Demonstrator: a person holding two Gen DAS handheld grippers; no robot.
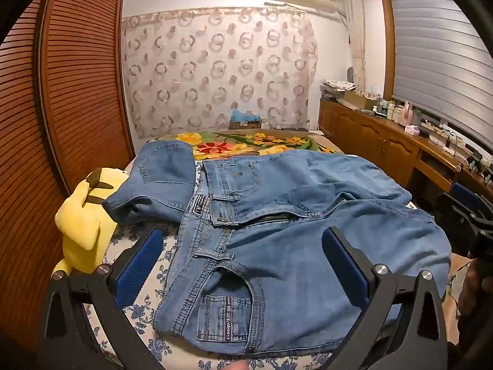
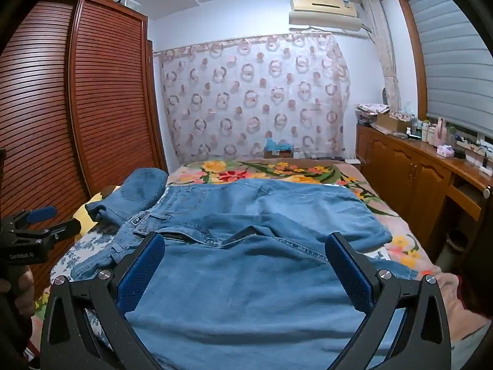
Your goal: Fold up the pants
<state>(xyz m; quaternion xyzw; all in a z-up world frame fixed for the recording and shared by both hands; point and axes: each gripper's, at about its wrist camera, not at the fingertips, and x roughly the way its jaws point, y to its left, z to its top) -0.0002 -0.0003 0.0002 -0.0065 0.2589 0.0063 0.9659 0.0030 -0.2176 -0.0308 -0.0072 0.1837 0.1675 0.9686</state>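
Blue denim pants (image 1: 292, 215) lie spread on the bed (image 2: 409, 246), waistband at the left and legs running off to the right, so their long axis goes left to right across the mattress; the fly is open and the front pocket faces up at the near edge. Just beyond the waistband, at the far left, sits a second, folded pair of blue jeans (image 1: 160, 185), touching the spread pair, with a yellow plush toy (image 1: 83, 225) beside it against the brown louvred wardrobe (image 1: 71, 92). The left claw (image 1: 243, 262) hangs above the waistband end, jaws wide with nothing between the blue pads. The right claw (image 2: 245, 265) hovers over the leg end, equally wide and holding nothing. A flowered blanket (image 2: 246, 169) covers the far bed, and a wooden sideboard (image 2: 416, 169) crowded with small bottles stands along the right.
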